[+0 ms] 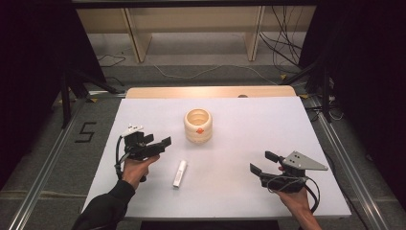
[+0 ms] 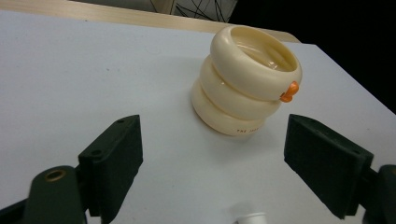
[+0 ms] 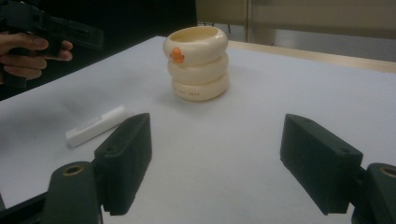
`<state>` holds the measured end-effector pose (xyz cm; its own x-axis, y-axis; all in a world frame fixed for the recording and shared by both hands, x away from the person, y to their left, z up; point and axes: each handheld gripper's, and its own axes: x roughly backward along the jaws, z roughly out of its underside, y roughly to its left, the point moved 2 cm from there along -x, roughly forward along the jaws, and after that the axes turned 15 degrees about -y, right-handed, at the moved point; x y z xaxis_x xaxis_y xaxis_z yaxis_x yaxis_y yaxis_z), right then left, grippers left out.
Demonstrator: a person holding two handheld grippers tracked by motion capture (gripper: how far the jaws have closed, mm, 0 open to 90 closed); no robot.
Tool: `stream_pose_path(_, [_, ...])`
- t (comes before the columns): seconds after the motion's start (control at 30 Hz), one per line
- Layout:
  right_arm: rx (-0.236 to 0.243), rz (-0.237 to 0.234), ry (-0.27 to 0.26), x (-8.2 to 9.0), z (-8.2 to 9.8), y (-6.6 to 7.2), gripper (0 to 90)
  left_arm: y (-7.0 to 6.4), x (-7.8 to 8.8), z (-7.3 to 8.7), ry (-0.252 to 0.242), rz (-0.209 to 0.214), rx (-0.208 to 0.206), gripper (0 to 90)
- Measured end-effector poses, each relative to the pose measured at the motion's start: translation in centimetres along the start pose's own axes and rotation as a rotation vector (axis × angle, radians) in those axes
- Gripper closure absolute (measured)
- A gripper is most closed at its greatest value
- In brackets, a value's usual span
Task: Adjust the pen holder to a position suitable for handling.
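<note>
A black "5" is marked on the floor [image 1: 85, 132] left of the table.

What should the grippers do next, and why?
Probably the left hand-held gripper should ease toward the white tube, which lies flat nearest it. Both grippers are open and hold nothing, and the cream cup stands farther off.
</note>
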<state>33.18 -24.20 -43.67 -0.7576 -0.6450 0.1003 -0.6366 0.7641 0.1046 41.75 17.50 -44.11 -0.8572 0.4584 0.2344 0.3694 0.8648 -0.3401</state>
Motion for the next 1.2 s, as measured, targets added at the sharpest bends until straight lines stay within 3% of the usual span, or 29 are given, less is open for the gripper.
stream_pose_path(0.23, [-0.001, -0.001, -0.001, 0.0, 0.0, 0.0, 25.6, 0.1, -1.3, -0.1, 0.002, -0.008, -0.014, 21.0])
stream_pose_path(0.43, [-0.003, -0.002, -0.001, 0.0, 0.0, 0.0, 25.7, 0.1, -2.4, -0.2, -0.008, -0.014, -0.057, 23.6])
stream_pose_path(0.63, [-0.004, -0.003, 0.000, 0.0, 0.0, 0.1, 25.7, 0.1, -3.7, 0.0, 0.005, -0.039, -0.057, 30.0])
stream_pose_path(0.8, [-0.004, -0.003, -0.002, 0.0, 0.0, 0.0, 25.7, 0.3, -4.7, -0.1, -0.003, -0.057, -0.061, 43.0])
stream_pose_path(0.9, [-0.002, -0.009, 0.000, 0.0, 0.0, 0.1, 25.8, 0.7, -5.2, 0.1, -0.017, -0.089, -0.094, 54.8])
stream_pose_path(1.2, [-0.003, -0.011, 0.000, -0.1, 0.0, 0.1, 25.9, 0.9, -7.1, 0.6, 0.009, -0.101, -0.084, 79.9])
